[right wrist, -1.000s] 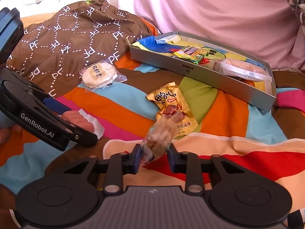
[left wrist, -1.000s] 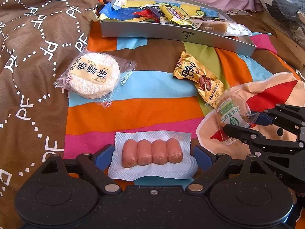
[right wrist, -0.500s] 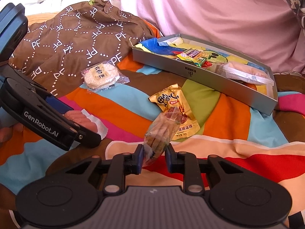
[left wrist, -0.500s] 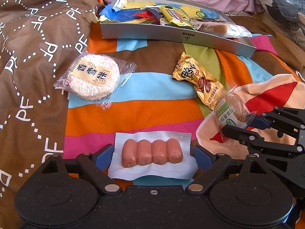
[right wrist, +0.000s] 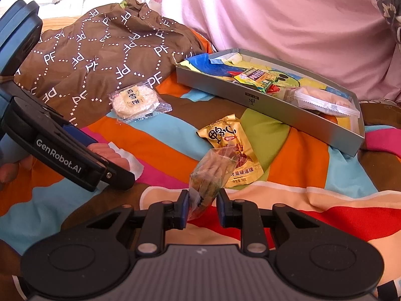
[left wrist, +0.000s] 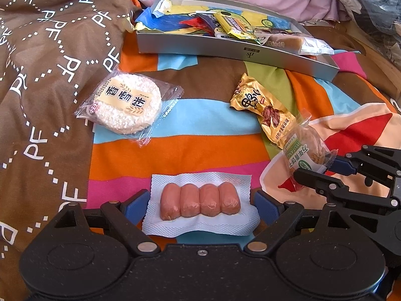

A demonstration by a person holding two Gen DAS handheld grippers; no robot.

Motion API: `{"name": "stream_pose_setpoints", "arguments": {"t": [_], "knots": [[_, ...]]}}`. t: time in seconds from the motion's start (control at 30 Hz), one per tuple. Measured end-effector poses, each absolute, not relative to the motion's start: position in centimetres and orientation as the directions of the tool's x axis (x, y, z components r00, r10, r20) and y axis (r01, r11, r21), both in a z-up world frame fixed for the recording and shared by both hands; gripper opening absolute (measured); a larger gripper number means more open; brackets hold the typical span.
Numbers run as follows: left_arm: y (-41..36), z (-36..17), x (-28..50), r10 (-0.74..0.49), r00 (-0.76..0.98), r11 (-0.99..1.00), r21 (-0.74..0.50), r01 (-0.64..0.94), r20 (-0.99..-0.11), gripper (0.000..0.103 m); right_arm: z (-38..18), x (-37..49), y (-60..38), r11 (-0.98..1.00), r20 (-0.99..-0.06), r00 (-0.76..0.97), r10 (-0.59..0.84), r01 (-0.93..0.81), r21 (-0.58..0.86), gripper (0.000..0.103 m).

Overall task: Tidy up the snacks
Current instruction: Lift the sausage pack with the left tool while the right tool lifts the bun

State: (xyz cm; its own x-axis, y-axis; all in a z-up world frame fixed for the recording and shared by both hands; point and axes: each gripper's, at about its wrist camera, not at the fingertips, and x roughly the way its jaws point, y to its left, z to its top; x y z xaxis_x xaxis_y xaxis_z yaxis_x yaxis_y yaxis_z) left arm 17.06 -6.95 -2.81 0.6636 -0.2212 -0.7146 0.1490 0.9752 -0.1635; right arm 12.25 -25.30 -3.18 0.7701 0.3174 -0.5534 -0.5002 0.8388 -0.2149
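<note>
Right gripper (right wrist: 201, 207) pinches the clear biscuit packet (right wrist: 211, 175) by its crimped tail; slippage likely in transit toward the grey tray (right wrist: 263, 107) at one o'clock; left gripper (left wrist: 200, 204) stands wide, straddling the sausage pack (left wrist: 199, 202), ungrasped.

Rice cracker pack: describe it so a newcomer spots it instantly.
Start at the grey tray at the far end of the striped blanket, then look toward its near left, by the brown PF-print cloth. The rice cracker pack lies flat there: the only round white disc in clear wrap, unlike the gold packet.
</note>
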Motion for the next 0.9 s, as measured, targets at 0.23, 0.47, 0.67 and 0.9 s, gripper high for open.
{"name": "stream_pose_setpoints", "arguments": {"t": [0.23, 0.47, 0.67, 0.9], "knots": [[-7.0, -2.7, 17.0, -0.217, 0.671, 0.976, -0.164, 0.143, -0.709, 0.090, -3.0, 12.2, -25.4, 0.845, -0.539, 0.783, 0.311, -0.487, -0.220, 0.024], [-6.9, -2.6, 17.0, -0.213, 0.676, 0.977, -0.164, 0.136, -0.705, 0.090, -3.2, 12.9, -25.6, 0.866, -0.556, 0.781, 0.284, -0.458, -0.201, 0.031], [-7.0, -2.6, 17.0, -0.209, 0.675, 0.978, -0.160, 0.135, -0.707, 0.090, -3.6, 14.9, -26.2, 0.897, -0.587, 0.747, 0.313, -0.435, -0.075, 0.044], [-7.4, -2.2, 17.4, -0.211, 0.685, 0.977, -0.159, 0.140, -0.697, 0.090, -3.5, 14.3, -25.5, 0.885, -0.555, 0.765, 0.327, -0.454, -0.105, 0.024]]}}
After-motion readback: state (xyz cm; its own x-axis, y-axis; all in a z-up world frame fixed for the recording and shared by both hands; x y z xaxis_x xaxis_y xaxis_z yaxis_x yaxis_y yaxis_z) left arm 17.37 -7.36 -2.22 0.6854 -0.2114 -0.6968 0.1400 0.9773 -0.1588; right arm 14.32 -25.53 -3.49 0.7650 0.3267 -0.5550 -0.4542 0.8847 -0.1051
